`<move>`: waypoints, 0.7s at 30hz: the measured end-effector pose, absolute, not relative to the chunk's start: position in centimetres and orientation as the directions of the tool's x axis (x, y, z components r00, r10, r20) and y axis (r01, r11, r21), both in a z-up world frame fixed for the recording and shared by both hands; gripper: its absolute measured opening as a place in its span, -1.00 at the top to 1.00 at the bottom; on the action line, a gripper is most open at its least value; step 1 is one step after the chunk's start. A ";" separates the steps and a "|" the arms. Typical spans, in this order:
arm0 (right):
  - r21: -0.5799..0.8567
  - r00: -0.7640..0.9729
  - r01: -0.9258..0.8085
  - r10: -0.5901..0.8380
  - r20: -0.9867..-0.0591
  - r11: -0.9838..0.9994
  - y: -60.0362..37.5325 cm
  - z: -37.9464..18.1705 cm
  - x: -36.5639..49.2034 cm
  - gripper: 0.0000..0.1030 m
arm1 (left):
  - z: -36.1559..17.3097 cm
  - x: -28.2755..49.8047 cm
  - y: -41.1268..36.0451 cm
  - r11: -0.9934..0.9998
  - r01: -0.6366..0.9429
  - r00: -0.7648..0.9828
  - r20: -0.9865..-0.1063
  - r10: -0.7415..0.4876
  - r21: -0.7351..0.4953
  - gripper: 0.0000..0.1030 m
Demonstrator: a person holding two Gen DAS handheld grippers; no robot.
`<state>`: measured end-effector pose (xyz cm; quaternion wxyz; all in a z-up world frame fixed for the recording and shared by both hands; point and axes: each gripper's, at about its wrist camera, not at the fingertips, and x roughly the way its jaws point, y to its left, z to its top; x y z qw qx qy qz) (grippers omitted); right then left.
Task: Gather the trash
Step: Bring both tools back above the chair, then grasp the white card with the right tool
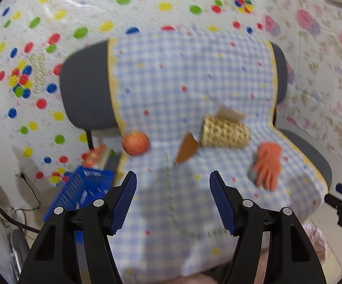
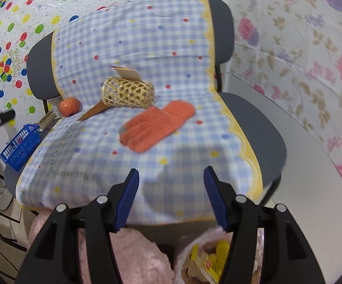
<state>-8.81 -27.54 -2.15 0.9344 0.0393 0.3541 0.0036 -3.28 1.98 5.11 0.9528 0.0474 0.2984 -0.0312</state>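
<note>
A chair draped with a blue checked cloth (image 1: 189,75) (image 2: 128,47) holds several items. A woven basket (image 1: 225,131) (image 2: 128,92) lies on its side, with a brown cardboard scrap (image 1: 187,150) (image 2: 92,112) at its mouth and a tan card (image 1: 231,113) (image 2: 127,72) behind it. An orange glove (image 1: 268,164) (image 2: 157,125) and an apple (image 1: 135,142) (image 2: 69,106) lie on the seat. My left gripper (image 1: 173,184) is open and empty above the seat's front. My right gripper (image 2: 171,182) is open and empty over the seat's front edge.
A blue plastic basket (image 1: 81,189) (image 2: 20,146) sits left of the chair. A bag with yellow wrappers (image 2: 208,264) shows below my right gripper, beside pink fluffy fabric (image 2: 133,258). Cables (image 1: 21,213) lie on the floor at left. Patterned sheets cover the walls.
</note>
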 end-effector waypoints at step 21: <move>-0.003 0.759 -0.107 0.080 -0.646 0.994 -23.8 -1.4 6.0 -0.10 | 0.2 8.1 -0.9 0.991 0.127 0.749 -0.659 -0.069 0.042 -0.45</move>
